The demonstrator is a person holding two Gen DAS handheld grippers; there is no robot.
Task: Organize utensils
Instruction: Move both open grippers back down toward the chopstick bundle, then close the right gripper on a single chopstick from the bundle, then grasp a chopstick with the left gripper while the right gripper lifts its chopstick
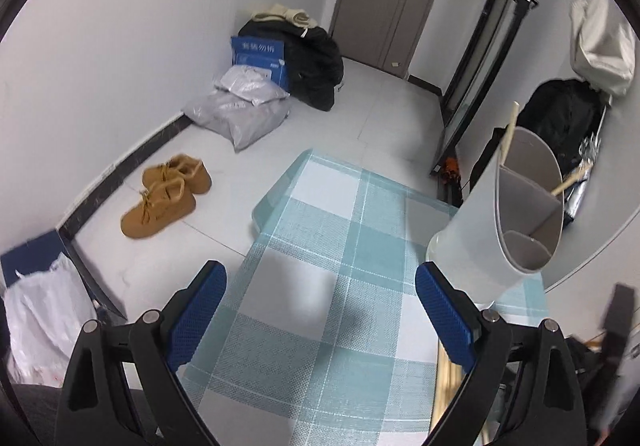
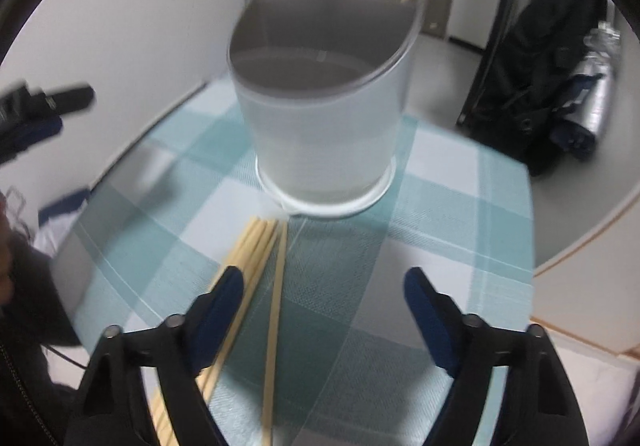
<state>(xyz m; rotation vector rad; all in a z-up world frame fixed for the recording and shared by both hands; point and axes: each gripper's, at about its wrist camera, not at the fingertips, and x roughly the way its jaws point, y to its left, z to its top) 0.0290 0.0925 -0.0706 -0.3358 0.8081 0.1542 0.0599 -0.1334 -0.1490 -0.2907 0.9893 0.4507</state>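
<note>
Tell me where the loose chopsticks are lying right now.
In the right wrist view the loose chopsticks lie on the checked tablecloth, just in front of the white utensil holder, running back under the right gripper.

The blue box bears white Chinese characters, too blurred to read.

wrist views angled down, sharing holder

My pads are blue on black arms. Below me the cloth is teal-and-white check. At two o'clock the holder is white outside, grey inside. The chopsticks are pale wood; the shoes at ten o'clock, tan.
</note>
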